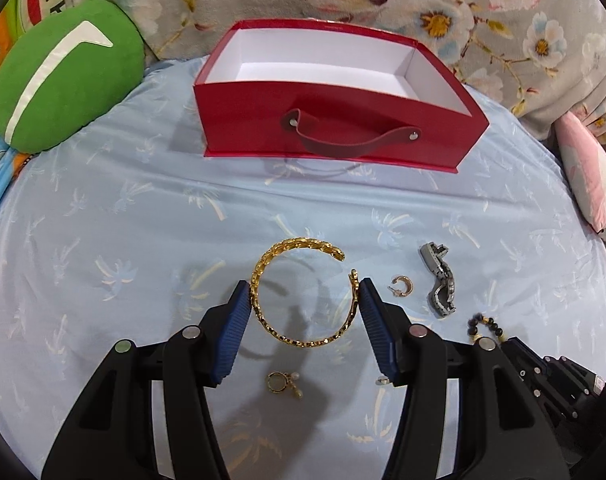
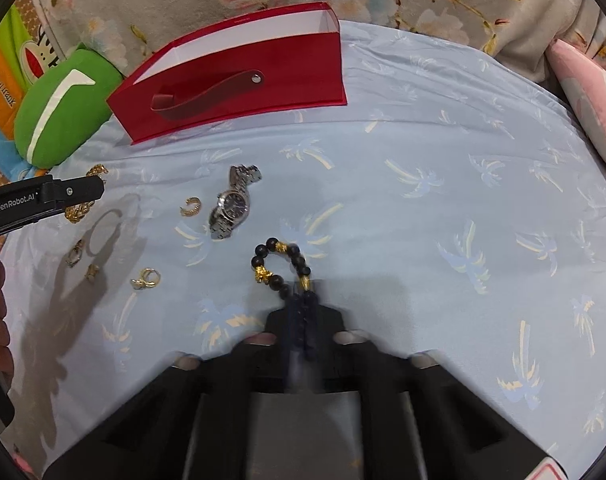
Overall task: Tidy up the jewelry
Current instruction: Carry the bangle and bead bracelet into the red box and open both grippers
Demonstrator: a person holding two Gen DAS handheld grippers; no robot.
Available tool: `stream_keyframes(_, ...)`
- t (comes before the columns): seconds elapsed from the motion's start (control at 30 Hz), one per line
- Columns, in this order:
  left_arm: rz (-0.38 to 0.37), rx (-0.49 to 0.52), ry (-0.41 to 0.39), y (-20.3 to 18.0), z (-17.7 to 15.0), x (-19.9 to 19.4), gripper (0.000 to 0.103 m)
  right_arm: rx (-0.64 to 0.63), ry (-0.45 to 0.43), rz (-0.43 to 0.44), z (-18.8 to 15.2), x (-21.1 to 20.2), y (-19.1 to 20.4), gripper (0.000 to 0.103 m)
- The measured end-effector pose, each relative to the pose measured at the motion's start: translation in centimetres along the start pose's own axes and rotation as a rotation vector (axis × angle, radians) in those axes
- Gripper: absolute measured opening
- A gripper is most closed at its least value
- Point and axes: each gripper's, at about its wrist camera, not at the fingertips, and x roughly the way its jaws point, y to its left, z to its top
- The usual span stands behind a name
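While its blue pads press on both sides of the gold chain bangle [image 1: 303,296], the left claw [image 1: 305,312] holds that open, C-shaped band off the bed, its shadow falling on the pale blue palm-print bedsheet [image 1: 143,208] below. Nearer, under the claw, lies a small gold earring with pearls [image 1: 285,384]; another tiny piece beside the right pad is mostly hidden. To the right, the right claw [image 2: 303,320] is closed tight on a black bead bracelet with gold charms [image 2: 283,264], whose near beads are blurred between the pads. A little farther sit a gold hoop earring [image 2: 192,205] and a steel wristwatch [image 2: 233,204]. At the left edge of the right view, a person's fingers are cut off. Farthest stands the red box [image 1: 335,120], open, white-lined, strap-handled.
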Motion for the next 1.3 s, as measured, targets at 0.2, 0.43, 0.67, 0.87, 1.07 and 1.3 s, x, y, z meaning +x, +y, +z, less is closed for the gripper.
stream_keyframes(0.2, -0.001, -0.008, -0.020, 0.4, 0.3, -1.2, 0.053, -0.005, -0.012, 0.006, 0.6, -0.5, 0.1, 0.000)
stream_keyframes(0.43, 0.003, -0.009, -0.015, 0.4, 0.0, -1.3, 0.054, 0.001, 0.006, -0.030, 0.5, 0.4, -0.7, 0.024)
stream_keyframes(0.67, -0.001, -0.008, -0.001, 0.5, -0.3, -1.0, 0.054, 0.009, 0.011, -0.034, 0.4, 1.2, -1.0, 0.024)
stream_keyframes(0.87, 0.001, -0.010, 0.002, 0.5, -0.3, -0.8, 0.054, 0.044, -0.026, -0.036, 0.9, 0.1, -2.2, 0.024)
stream_keyframes(1.07, -0.005, -0.001, 0.011, 0.1, -0.5, -0.5, 0.054, 0.047, 0.005, -0.049, 0.6, 1.1, -3.1, 0.023)
stream_keyframes(1.3, -0.009, 0.001, 0.014, -0.1, -0.4, -0.3, 0.054, 0.035, -0.006, -0.049, 0.6, 1.2, -3.1, 0.007)
